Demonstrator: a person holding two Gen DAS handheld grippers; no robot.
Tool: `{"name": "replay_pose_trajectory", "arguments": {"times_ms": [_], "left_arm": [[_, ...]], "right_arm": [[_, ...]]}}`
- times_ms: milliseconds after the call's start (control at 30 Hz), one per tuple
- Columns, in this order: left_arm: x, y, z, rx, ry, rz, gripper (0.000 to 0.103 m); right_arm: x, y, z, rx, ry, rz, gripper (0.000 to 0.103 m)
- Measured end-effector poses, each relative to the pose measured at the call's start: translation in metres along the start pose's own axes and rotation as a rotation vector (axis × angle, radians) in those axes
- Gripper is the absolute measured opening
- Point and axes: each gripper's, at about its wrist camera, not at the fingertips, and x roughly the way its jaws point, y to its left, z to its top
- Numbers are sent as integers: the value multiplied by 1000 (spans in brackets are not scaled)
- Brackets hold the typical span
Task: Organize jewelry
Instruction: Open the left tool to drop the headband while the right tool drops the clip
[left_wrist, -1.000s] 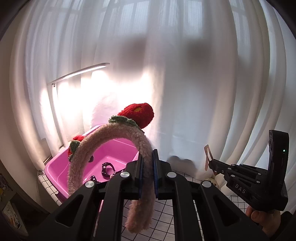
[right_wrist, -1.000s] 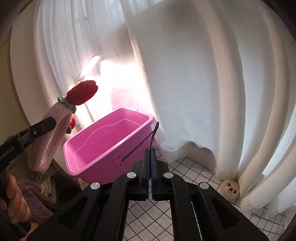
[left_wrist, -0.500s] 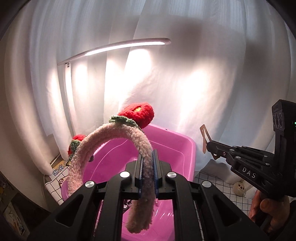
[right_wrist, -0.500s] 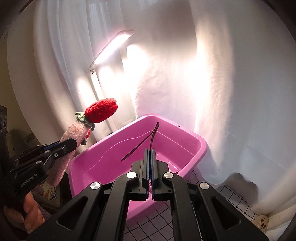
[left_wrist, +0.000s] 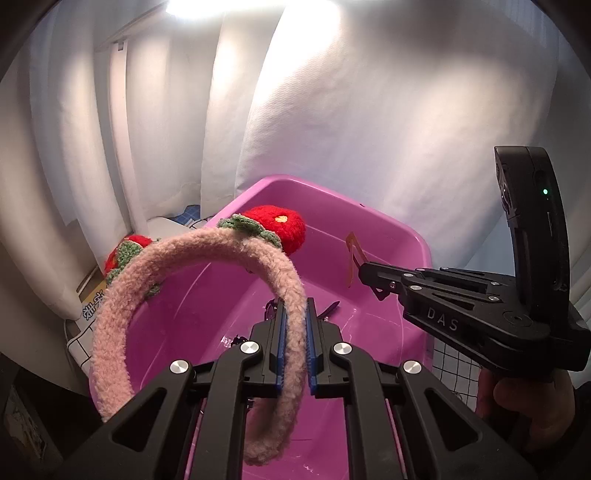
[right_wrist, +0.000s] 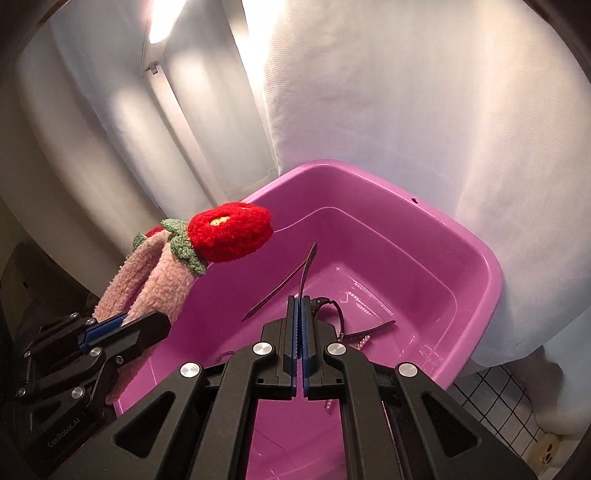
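Observation:
My left gripper is shut on a fuzzy pink headband with red strawberry pompoms, held over the pink tub. The headband also shows at the left of the right wrist view, in the left gripper. My right gripper is shut on a thin brown hair clip, above the tub. From the left wrist view the right gripper holds the clip over the tub's right side. Dark clips and a pearl piece lie on the tub's floor.
White curtains hang right behind the tub. A lit desk lamp stands at the back left. A checked tablecloth shows at the right, with a small skull figure near the curtain's foot.
Both grippers have moved forward and tilted down over the tub, each still holding its item. The tub's floor with its small items has come into view.

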Motion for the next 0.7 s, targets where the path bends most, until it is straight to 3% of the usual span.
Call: {"name": "replay_pose_trajectory", "arguments": {"times_ms": [467, 533, 567, 600, 633, 667, 700], "left_arm": [[58, 18, -9, -88, 244, 1, 15], [62, 20, -11, -102, 263, 6, 25], [61, 20, -12, -110, 265, 3, 35], [60, 21, -12, -115, 264, 10, 45], [60, 21, -12, -116, 257, 21, 62], [57, 21, -12, -116, 242, 30, 76], [54, 22, -12, -113, 225, 36, 77]], "right_arm": [[41, -19, 3, 71, 150, -8, 3], [44, -18, 2, 73, 160, -13, 10], [43, -18, 3, 69, 157, -24, 28], [43, -18, 3, 66, 152, -34, 38], [42, -18, 3, 64, 145, -37, 50], [41, -18, 4, 62, 140, -37, 51], [41, -18, 5, 62, 139, -39, 51]]}}
